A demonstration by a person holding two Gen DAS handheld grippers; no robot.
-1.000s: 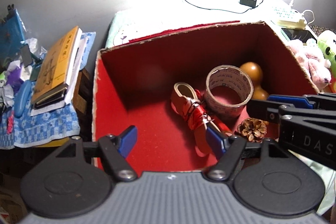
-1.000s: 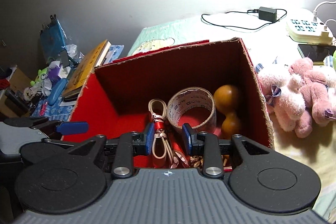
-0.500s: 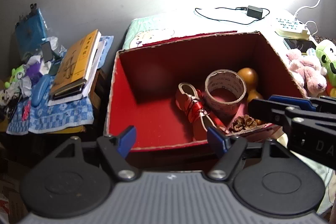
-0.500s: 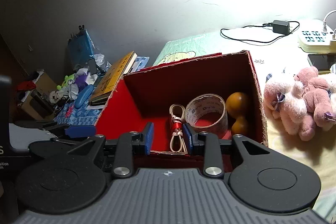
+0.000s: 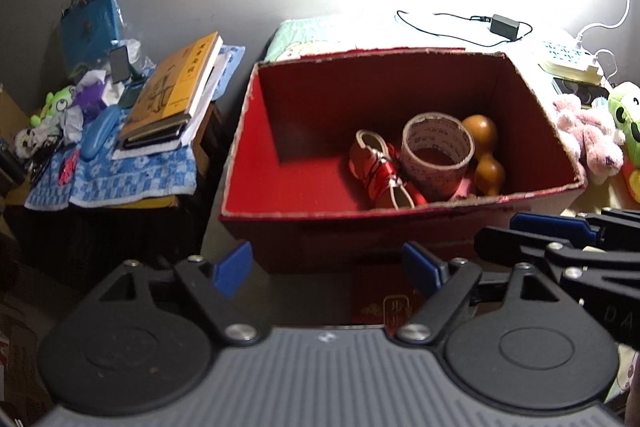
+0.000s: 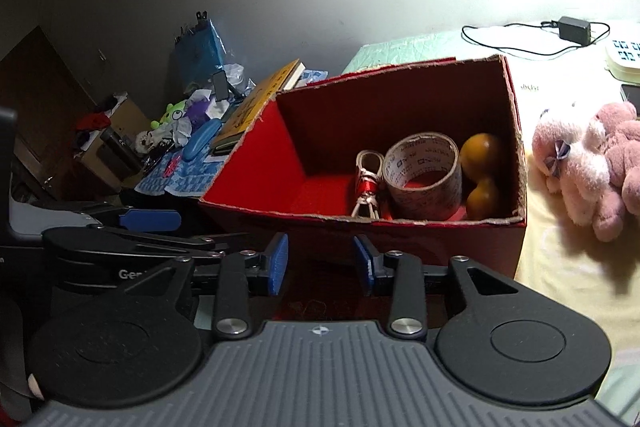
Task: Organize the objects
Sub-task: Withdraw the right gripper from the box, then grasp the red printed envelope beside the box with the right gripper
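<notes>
Nearest me, my left gripper (image 5: 328, 269) hangs with its jaws spread wide and nothing between them; my right gripper (image 6: 320, 263) is parted more narrowly, also empty — both sit just short of the red box (image 5: 280, 163). Inside it, toward the right end, I see a red ribbon bundle (image 5: 378, 171) touching the tape roll (image 5: 438, 155), with a brown gourd (image 5: 484, 151) just beyond. Further off, a pink plush toy (image 6: 588, 163) lies right of the box, books (image 5: 176, 91) left.
</notes>
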